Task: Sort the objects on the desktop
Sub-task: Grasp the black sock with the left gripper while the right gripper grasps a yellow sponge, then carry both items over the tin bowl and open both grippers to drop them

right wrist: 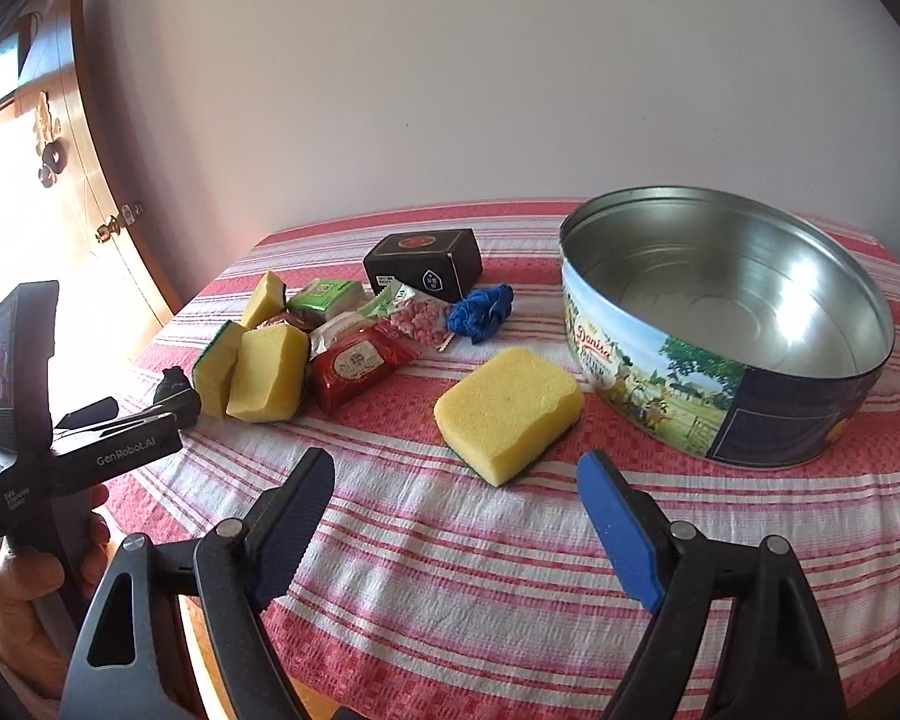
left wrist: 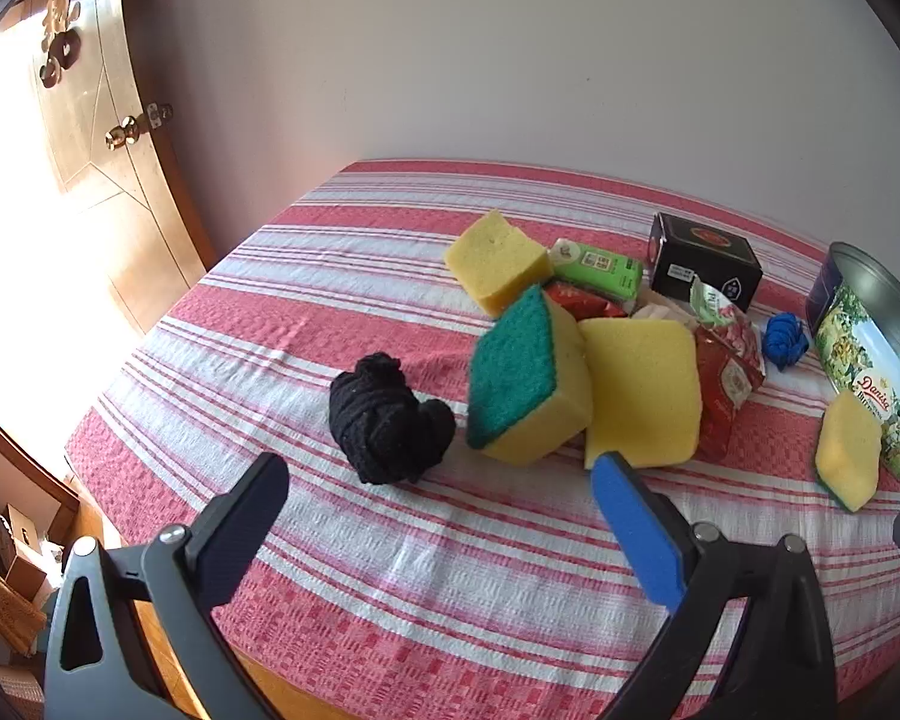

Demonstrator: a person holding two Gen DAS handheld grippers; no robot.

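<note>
R gripper jaws apart, empty; yellow sponge just ahead of tips, "Danisa" tin ahead-right. L gripper "GenRobot.AI", jaws apart, empty; black sock bundle just ahead.

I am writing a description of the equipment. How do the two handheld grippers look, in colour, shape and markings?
Each gripper has dark grey, triangular plastic arms with cut-out holes and silver pivot screws. The jaws differ in each pair: one pad is black, the other bright blue. This shows on the left gripper and the right gripper. From the right wrist view, the left one's grey body reads "GenRobot.AI" in white.
</note>
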